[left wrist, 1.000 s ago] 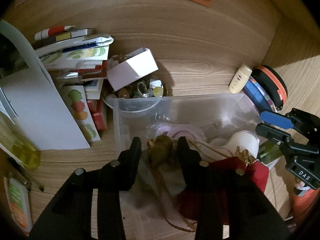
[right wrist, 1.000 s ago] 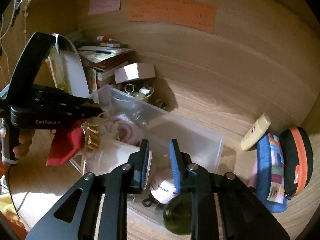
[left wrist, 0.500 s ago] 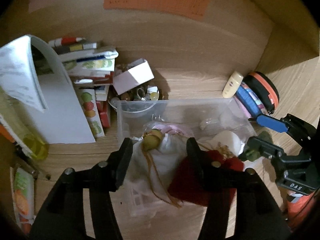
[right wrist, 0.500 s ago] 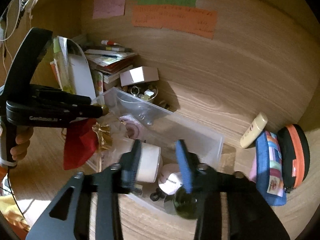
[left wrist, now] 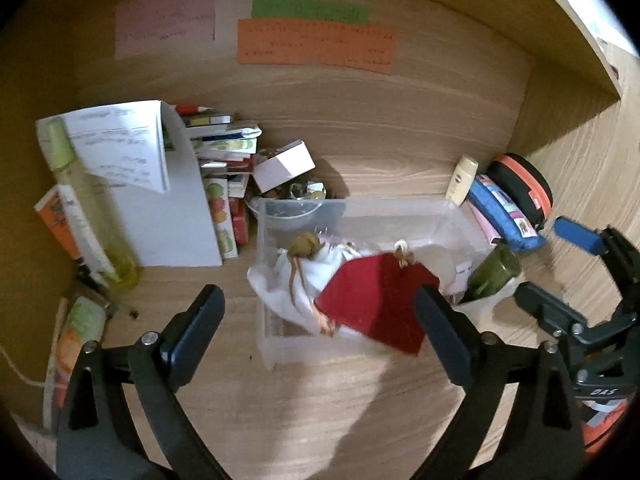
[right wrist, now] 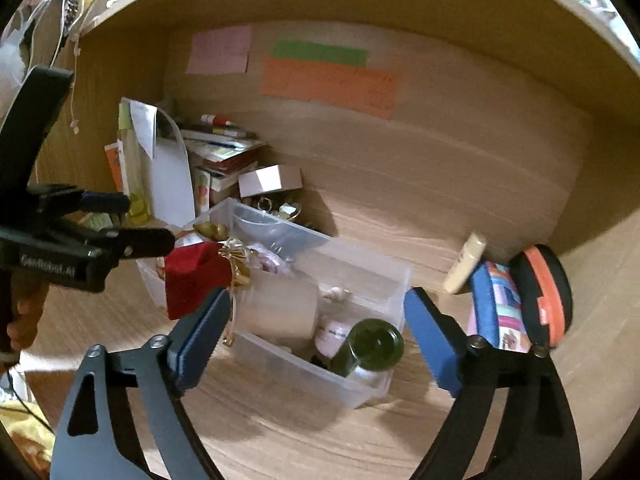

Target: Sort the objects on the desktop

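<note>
The left gripper (left wrist: 318,328) is spreading its black fingers (left wrist: 200,320) wide, nothing pressed between them, and just ahead of their tips a clear plastic bin (left wrist: 360,210) is sitting on the wooden desk (left wrist: 320,408). A red cloth pouch (left wrist: 372,300), soft and flat with a gold cord at its neck, is draping over the bin's near rim just inside the right fingertip, and a crumpled white cloth bag (left wrist: 320,264) with a brownish tie is lying beside it, between the two tips. The right gripper (right wrist: 316,328) is likewise opening its blue-padded fingers (right wrist: 200,332), released and gripping nothing; between and just beyond them a round dark green glass bottle (right wrist: 370,346) is leaning in the bin's near corner, next to a pale pink jar (right wrist: 334,330) and a frosted white cylinder (right wrist: 280,306). Beyond the left finger of the left gripper, a stack of booklets (left wrist: 224,152), a folded white sheet (left wrist: 120,140) and a tall yellow-green bottle (left wrist: 92,216) are standing. Beyond the right finger of the right gripper, a cream tube (right wrist: 466,262), a blue patterned pouch (right wrist: 498,304) and a round black case with an orange band (right wrist: 540,292) are resting close together. Far ahead of the fingers, pink, green and orange paper notes (left wrist: 316,46) are sticking to the wooden back panel.
</note>
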A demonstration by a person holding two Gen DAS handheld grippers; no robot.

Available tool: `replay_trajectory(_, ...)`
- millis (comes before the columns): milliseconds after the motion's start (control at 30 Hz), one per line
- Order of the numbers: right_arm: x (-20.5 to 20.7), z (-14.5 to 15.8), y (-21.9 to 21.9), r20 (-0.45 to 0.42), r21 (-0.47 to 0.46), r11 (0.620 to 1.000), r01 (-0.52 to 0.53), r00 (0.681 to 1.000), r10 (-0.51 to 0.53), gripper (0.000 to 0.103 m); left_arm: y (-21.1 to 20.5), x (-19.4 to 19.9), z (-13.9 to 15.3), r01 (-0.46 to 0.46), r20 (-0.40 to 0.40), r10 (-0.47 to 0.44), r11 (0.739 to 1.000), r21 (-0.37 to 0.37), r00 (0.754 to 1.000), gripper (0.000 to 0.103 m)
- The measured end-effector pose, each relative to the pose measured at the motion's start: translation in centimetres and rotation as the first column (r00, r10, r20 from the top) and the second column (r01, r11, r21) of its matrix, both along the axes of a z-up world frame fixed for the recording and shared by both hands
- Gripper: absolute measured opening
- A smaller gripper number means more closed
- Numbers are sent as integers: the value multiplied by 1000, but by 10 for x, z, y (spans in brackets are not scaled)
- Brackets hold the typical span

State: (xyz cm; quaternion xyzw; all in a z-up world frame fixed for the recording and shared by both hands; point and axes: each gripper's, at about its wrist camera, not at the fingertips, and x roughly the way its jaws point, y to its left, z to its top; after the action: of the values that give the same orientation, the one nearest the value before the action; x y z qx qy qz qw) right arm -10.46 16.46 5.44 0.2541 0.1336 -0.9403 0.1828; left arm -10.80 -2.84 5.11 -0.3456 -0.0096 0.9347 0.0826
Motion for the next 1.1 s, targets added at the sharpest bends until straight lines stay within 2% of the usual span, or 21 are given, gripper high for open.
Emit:
replay_trajectory(67,9,2,5,-20,-13,1000,18,1000,-19,102,2,9,-1,-12,-8,12,1000,-2,1000,100)
replay_trajectory(267,38,1,14,-88,-20,995,99,991,-101,103,8,38,-8,-72,-43,71,997,-12,997,100)
replay_trajectory(400,54,-2,17,-115,-24,992,120,986,-122,103,15,59,-8,-140,-109,131,987,-83,985,100)
replay_trajectory(600,67,-10,22,-104,-41,992,116,987,-120,103,26,86,-5,-175,-179,151,976,-129,972,100)
replay_trajectory(867,67,-18,31,-55,-73,988,139,988,-143,103,38,107,-3,-186,-248,150,974,-128,957,100)
replay_trajectory(1000,67,-22,35,-40,-81,985,150,987,-153,103,40,107,-7,-158,-234,136,984,-79,963,101)
replay_trajectory(1100,67,-22,39,-33,-85,984,159,986,-162,103,41,104,-10,-148,-226,129,986,-71,966,101)
